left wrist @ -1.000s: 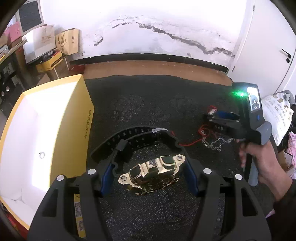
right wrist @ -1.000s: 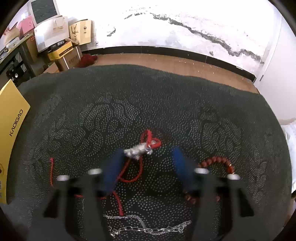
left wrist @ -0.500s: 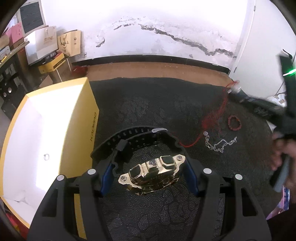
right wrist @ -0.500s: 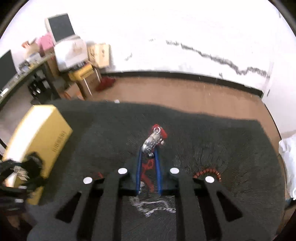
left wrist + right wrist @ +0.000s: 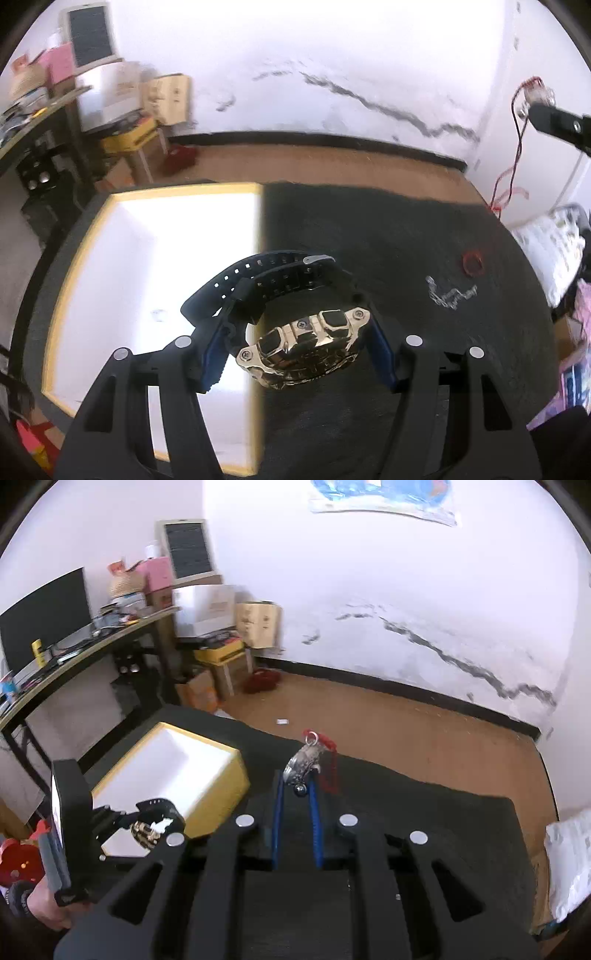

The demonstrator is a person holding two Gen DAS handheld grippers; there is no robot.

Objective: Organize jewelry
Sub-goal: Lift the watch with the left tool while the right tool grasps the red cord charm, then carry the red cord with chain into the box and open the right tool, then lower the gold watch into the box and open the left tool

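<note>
My left gripper (image 5: 295, 328) is shut on a gold watch (image 5: 303, 347) with a black strap, held over the right wall of the open yellow box (image 5: 162, 258). It also shows in the right wrist view (image 5: 151, 827). My right gripper (image 5: 298, 786) is shut on a silver pendant (image 5: 304, 762) with a red cord (image 5: 328, 768), lifted high above the black mat (image 5: 424, 830). In the left wrist view the red cord (image 5: 513, 173) hangs from it at upper right. A red bead bracelet (image 5: 472, 263) and a silver chain (image 5: 450, 295) lie on the mat.
The yellow box (image 5: 177, 771) has a white inside with a small ring (image 5: 159, 314) on its floor. A desk with a monitor (image 5: 44, 620) and stacked boxes (image 5: 221, 627) stands at the left. A white bag (image 5: 569, 860) lies at the mat's right edge.
My right gripper closed on the pendant and lifted it up, cord trailing. My left gripper rose and moved left with the watch, over the box's edge.
</note>
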